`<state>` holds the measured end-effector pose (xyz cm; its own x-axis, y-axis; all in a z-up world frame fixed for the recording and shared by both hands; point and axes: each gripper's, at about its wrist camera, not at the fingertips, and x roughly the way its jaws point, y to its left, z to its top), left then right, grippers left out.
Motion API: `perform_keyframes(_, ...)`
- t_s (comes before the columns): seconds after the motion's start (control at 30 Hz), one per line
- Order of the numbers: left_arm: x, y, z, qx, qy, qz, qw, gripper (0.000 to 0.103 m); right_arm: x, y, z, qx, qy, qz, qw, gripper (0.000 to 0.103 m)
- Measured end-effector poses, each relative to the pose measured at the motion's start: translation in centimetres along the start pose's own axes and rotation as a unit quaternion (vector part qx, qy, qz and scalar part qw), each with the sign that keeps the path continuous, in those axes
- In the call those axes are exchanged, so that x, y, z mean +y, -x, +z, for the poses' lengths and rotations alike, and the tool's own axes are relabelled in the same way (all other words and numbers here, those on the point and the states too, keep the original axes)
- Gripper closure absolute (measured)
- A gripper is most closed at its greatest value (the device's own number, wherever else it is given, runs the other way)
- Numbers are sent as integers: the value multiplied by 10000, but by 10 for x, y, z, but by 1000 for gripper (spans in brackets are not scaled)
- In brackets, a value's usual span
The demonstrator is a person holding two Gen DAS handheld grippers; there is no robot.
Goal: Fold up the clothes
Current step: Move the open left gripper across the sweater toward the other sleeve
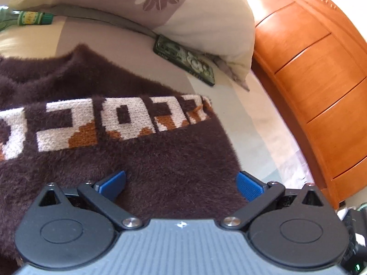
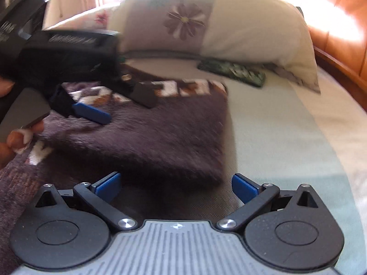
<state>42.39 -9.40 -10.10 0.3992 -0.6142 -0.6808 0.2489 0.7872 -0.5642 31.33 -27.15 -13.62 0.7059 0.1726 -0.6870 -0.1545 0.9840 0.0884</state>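
Showing left gripper (image 2: 119, 107) above sweater (image 2: 160, 142)

Each gripper has 2 blue ribbed fingers (image 1: 113, 183) on black links with silver screws, 2 round black discs, and a grey ridged body between them; the left gripper (image 1: 181, 184) and right gripper (image 2: 175, 184) match. From the right wrist, the left gripper's black housing carries white lettering, too blurred to read, above a grey trigger.
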Motion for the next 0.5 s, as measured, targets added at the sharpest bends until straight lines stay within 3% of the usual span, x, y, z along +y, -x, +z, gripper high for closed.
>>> perform_keyframes(0.13,-5,19,-15,-175,21,-288,9994,1,-15,17,0,-252,-294,203,9990,0)
perform_keyframes(0.27,-6,19,-38,98,22,-37,9999,1,-16,35,2,-628,-316,251,9972,0)
perform_keyframes(0.43,-19,66,-49,-263,-55,-46,9996,1,-10,44,9,-783,-334,305,9959,0)
perform_keyframes(0.5,-25,93,-51,-360,-182,117,9991,1,-7,43,13,-806,-367,387,9953,0)
